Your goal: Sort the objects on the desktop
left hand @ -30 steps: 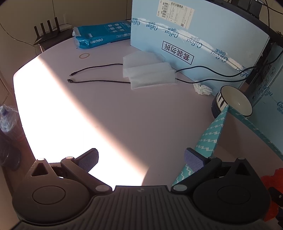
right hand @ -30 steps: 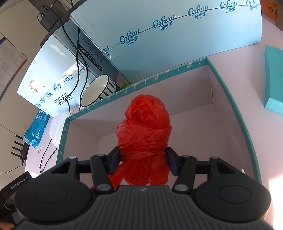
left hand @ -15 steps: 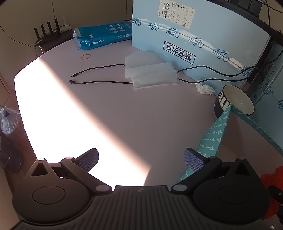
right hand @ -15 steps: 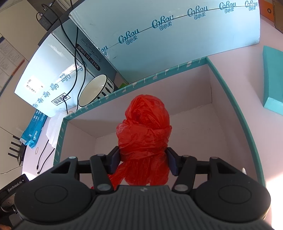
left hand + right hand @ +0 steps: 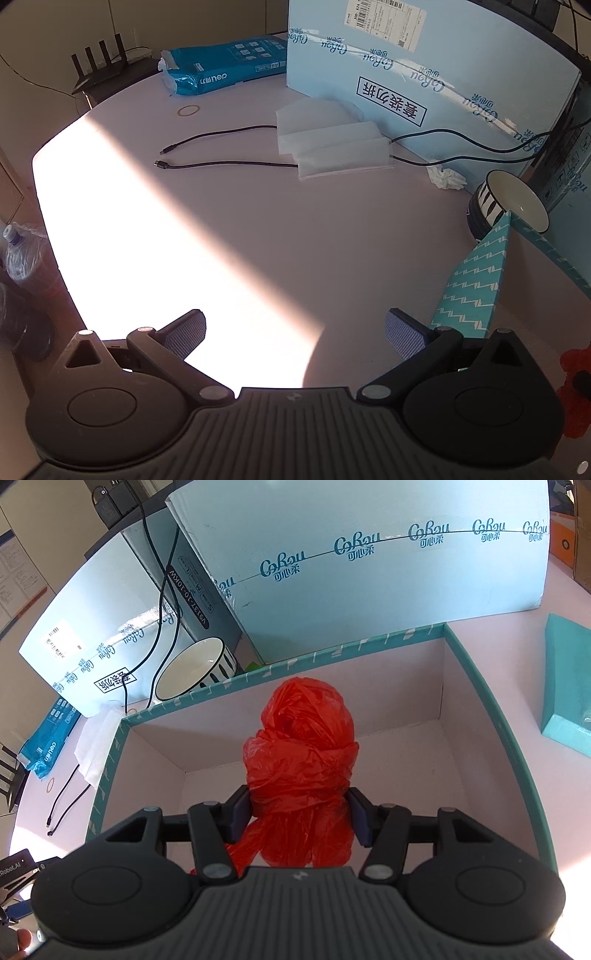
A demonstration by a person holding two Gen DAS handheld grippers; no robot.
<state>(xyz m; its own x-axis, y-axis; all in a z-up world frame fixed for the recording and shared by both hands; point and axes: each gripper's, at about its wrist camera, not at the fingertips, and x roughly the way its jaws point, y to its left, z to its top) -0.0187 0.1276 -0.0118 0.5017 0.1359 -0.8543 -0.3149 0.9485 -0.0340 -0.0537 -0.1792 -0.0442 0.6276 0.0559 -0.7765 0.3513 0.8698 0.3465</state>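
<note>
Above the open teal box (image 5: 491, 716) on the worktop (image 5: 236, 229), the right tool (image 5: 300, 818) is clamped on a crumpled red plastic bag (image 5: 301, 753), which hangs over the box's bare interior. The left tool (image 5: 294, 332) hovers with jaws wide apart, gripping nothing, beside the box's patterned outer wall.

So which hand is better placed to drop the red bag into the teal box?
Right. The right gripper is clamped on the red plastic bag, above the open teal box. The left gripper is open over bare table.
</note>
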